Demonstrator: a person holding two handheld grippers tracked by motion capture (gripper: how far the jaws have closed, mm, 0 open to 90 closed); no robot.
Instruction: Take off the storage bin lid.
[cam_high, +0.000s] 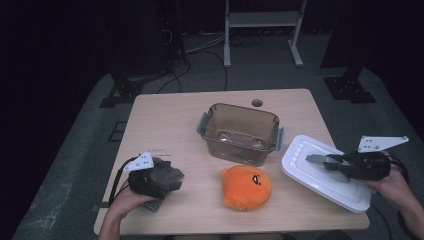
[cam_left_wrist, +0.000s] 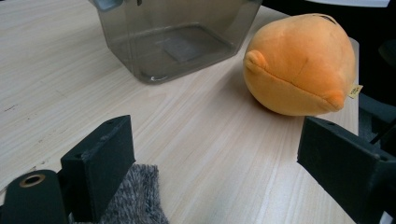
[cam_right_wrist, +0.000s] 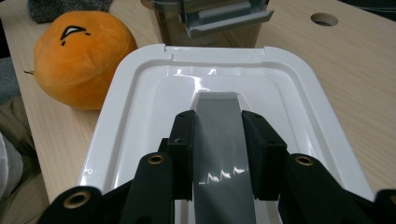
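High view: a clear brown storage container (cam_high: 241, 132) with grey latches stands open at the centre of the wooden table (cam_high: 165, 112). Just below it sits an orange plush toy (cam_high: 246, 187) with a stitched face. At right of the frame the white lid (cam_high: 320, 172) lies flat near the table's edge, and the right gripper (cam_high: 320, 160) comes in over it from the right, carrying a grey strip-like handle (cam_high: 316, 158) between its jaws. At lower left the left gripper (cam_high: 167, 175) rests on the table over a grey fuzzy cloth (cam_high: 155, 204).

Left gripper view: its two black jaws stand spread wide with nothing between them but bare wood; a corner of the fuzzy cloth (cam_left_wrist: 133, 198) shows by the lower-left jaw. The plush toy (cam_left_wrist: 301, 65) fills the upper right, the container (cam_left_wrist: 175, 37) the upper middle.

Right gripper view: the jaws are pinched on the grey handle (cam_right_wrist: 222, 144), which runs up the middle of the frame over the lid's (cam_right_wrist: 140, 107) recessed top. The plush (cam_right_wrist: 79, 58) sits at upper left, and one container latch (cam_right_wrist: 224, 18) is at the top edge.

Judged from this, the step in hand is taking hold of the lid by its grey handle, while the toy is not yet in the container. The next move likely calls for the idle left gripper to close on the plush and lower it into the container, with the right keeping a firm pinch so the lid can be lifted level and seated squarely under the latches.
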